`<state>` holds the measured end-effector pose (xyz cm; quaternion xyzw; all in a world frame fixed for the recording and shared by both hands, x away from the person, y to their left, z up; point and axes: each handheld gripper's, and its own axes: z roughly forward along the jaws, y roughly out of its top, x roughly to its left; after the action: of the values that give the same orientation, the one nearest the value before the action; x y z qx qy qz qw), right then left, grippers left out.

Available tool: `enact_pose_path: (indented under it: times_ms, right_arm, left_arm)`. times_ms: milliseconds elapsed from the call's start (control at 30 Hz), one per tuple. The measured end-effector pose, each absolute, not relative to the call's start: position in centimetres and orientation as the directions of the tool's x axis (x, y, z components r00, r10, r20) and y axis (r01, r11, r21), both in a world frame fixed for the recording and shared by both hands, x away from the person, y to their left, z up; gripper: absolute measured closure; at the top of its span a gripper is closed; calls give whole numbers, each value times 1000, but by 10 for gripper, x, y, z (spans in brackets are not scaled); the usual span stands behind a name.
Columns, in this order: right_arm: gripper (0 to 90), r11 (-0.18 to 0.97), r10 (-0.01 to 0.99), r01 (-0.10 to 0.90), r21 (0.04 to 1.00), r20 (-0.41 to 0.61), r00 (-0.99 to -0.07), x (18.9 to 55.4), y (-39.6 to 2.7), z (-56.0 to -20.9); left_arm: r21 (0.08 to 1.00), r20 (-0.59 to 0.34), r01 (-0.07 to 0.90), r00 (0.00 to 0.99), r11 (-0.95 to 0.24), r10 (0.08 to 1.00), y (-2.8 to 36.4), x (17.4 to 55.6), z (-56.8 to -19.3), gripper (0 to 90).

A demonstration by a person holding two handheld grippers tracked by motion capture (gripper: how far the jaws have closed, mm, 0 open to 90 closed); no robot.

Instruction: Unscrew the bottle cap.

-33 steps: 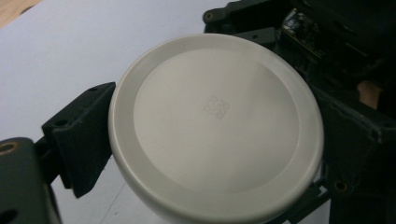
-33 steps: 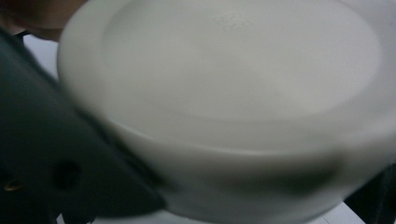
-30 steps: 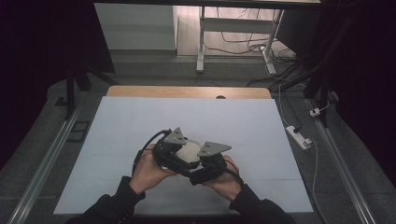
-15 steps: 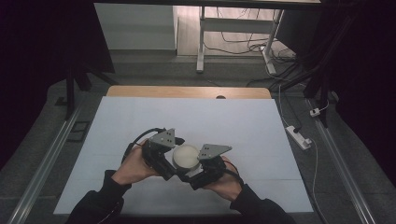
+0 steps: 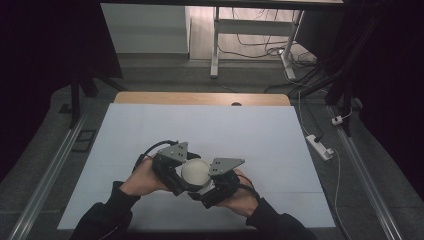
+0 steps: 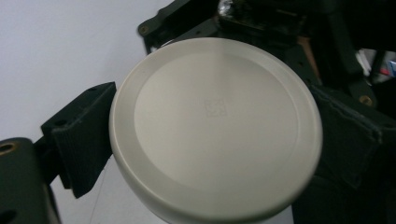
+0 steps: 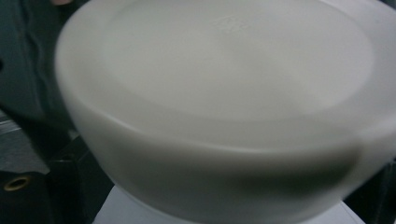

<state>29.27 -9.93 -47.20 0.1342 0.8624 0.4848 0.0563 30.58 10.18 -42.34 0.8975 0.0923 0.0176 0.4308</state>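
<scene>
A: What do we have in front of us?

B: One round cream-white container [image 5: 195, 171], held between our two grippers near the front of the white table [image 5: 280, 145]. In the left gripper view its flat circular face [image 6: 215, 125] is toward the camera, with a faint square mark at the centre.

A: What has changed in the last second?

B: The left gripper [image 5: 176, 172] has swung outward and our left hand [image 5: 141, 176] has drawn back toward our left side, so more of the container's round face is now exposed from above. The right gripper [image 5: 210, 186] has hardly moved. We judge that the container is being turned or handed between the two.

A: How are the jaws?

B: The left gripper's jaws sit spread wide, pressed against the container's opposite sides. Of the right gripper's jaws we cannot tell: the container hides them up close.

A: And the count?

B: One container, two grippers, two hands, one table.
</scene>
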Motion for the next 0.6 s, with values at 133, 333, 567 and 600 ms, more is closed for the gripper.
enact_pose_path:
  times_ms: [133,333,567,600]
  right_arm:
    - [65,497,342,207,843,29,-939,297,-101,-474]
    - [65,491,399,239,838,27,-916,301,-104,-475]
    - [65,488,437,261,833,25,-899,305,-104,-478]
    - [65,490,440,264,831,25,-897,305,-104,-478]
  left_arm:
    - [766,-65,238,953,-597,297,94,306,-424,78]
    - [758,-61,322,901,-567,429,83,302,-425,77]
    - [751,-58,393,839,-530,541,73,298,-428,76]
    - [749,-57,401,832,-527,552,71,298,-428,75]
